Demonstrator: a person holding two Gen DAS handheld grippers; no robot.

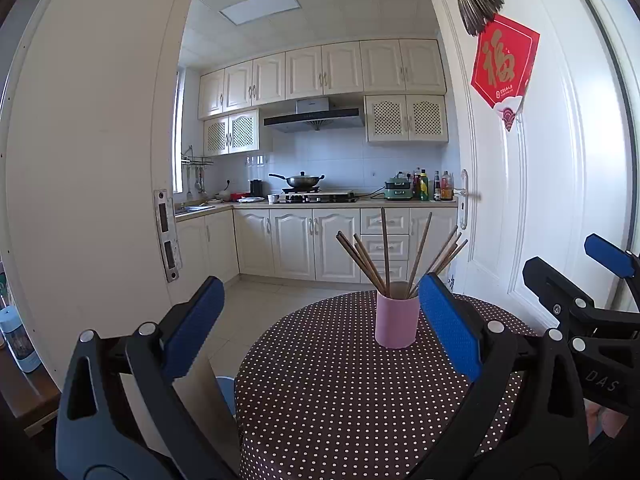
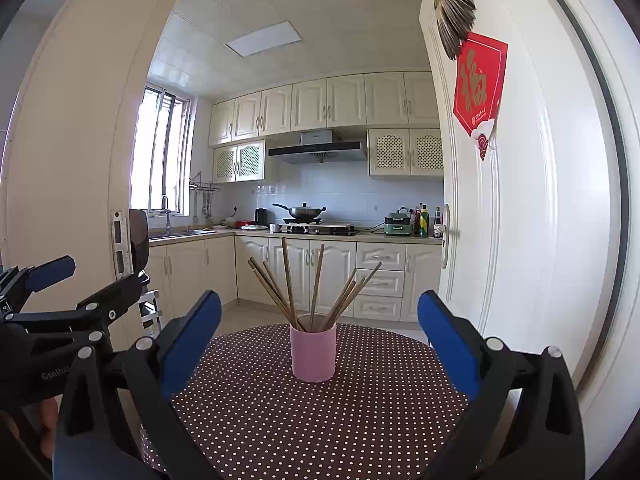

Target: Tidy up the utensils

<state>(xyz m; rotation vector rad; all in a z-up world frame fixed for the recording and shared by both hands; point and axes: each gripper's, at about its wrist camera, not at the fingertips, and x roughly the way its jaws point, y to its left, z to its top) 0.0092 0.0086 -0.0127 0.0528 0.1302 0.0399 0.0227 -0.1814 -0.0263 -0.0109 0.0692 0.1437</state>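
A pink cup (image 1: 397, 320) (image 2: 313, 354) stands upright on a round table with a brown polka-dot cloth (image 1: 340, 392) (image 2: 320, 420). Several wooden chopsticks (image 1: 384, 256) (image 2: 288, 280) fan out of the cup. My left gripper (image 1: 320, 328) is open and empty, held back from the cup, whose right side its right finger partly overlaps. My right gripper (image 2: 320, 340) is also open and empty, with the cup centred between its blue pads at a distance. Each gripper shows at the edge of the other's view.
Behind the table a doorway opens into a kitchen with cream cabinets (image 2: 296, 272) and a stove with a wok (image 1: 300, 180). A white door (image 2: 520, 200) with a red decoration stands open at the right. A door frame (image 1: 100, 200) is on the left.
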